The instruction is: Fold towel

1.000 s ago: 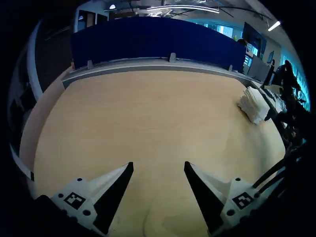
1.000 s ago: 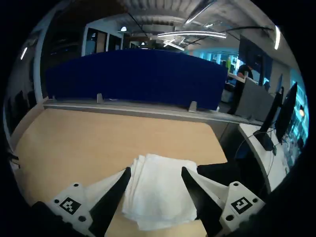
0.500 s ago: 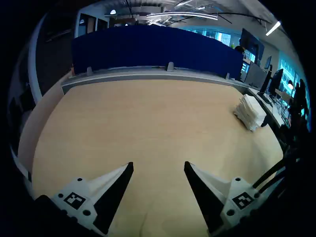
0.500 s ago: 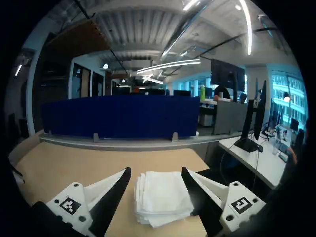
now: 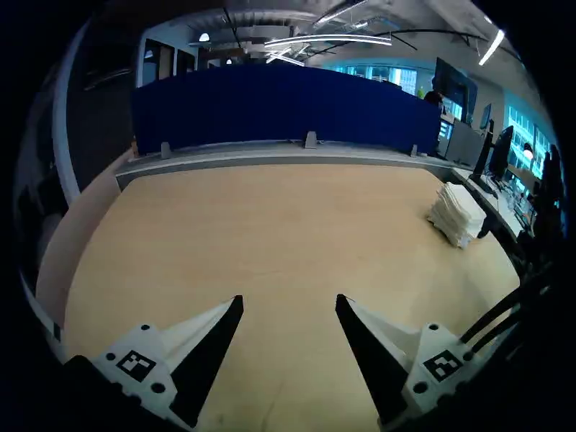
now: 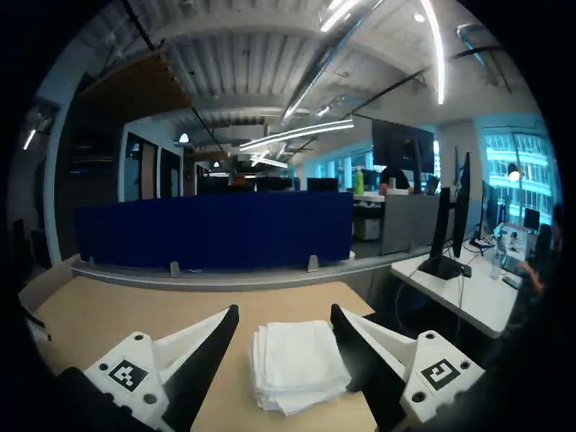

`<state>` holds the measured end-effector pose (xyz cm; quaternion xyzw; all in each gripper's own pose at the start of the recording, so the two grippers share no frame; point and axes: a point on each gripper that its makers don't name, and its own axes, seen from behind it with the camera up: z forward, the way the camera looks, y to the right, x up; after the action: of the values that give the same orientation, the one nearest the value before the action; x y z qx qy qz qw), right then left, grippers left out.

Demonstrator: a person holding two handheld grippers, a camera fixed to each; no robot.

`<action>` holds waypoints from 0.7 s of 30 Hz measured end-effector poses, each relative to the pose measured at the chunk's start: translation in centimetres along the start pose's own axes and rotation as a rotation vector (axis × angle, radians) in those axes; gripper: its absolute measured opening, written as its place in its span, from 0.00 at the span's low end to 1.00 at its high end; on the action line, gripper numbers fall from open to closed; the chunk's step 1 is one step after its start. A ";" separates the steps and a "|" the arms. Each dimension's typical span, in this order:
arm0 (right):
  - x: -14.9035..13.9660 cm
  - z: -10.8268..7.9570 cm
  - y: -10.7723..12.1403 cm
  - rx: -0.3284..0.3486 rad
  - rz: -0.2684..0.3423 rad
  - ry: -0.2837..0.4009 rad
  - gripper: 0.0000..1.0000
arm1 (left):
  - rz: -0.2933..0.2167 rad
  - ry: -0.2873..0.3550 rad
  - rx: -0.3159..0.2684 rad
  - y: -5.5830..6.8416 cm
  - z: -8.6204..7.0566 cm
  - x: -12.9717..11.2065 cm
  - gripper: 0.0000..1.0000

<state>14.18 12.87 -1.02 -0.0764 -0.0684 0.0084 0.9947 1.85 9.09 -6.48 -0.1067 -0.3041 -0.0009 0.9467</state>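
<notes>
In the left gripper view, your left gripper (image 5: 288, 297) hangs low over the pale wooden table (image 5: 273, 216) with its two fingers spread wide and bare tabletop between them. Past the fingers, a blue screen (image 5: 288, 101) runs along the table's far edge. Over to the right, close to the table's right-hand edge, the stack of towels (image 5: 456, 214) sits folded and white, well apart from this gripper. In the right gripper view, your right gripper (image 6: 283, 308) is also wide open, with one finger on each side of the stack of towels. The stack lies flat on the table between them, and neither finger squeezes it. You cannot tell whether the right-hand finger brushes the stack's edge. Further right stands a white desk (image 6: 461, 291) with a dark monitor (image 6: 448, 230) on it.
</notes>
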 end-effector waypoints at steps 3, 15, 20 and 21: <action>0.2 -0.5 -0.8 0.009 -0.002 0.003 0.99 | -0.022 0.059 0.014 -0.5 -0.3 1.7 0.95; 2.6 -2.7 -6.6 0.095 -0.034 0.044 0.99 | -0.070 0.300 0.063 -3.2 -2.9 8.8 0.95; 3.5 -3.8 -9.6 0.133 -0.033 0.090 1.00 | -0.082 0.463 0.118 -5.1 -5.4 12.9 0.95; 3.6 -4.0 -10.1 0.138 -0.032 0.094 1.00 | -0.084 0.487 0.127 -5.3 -5.7 13.3 0.95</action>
<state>18.31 2.40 -2.86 -0.0068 -0.0221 -0.0063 0.9997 15.64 3.59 -2.30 -0.0310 -0.0707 -0.0467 0.9959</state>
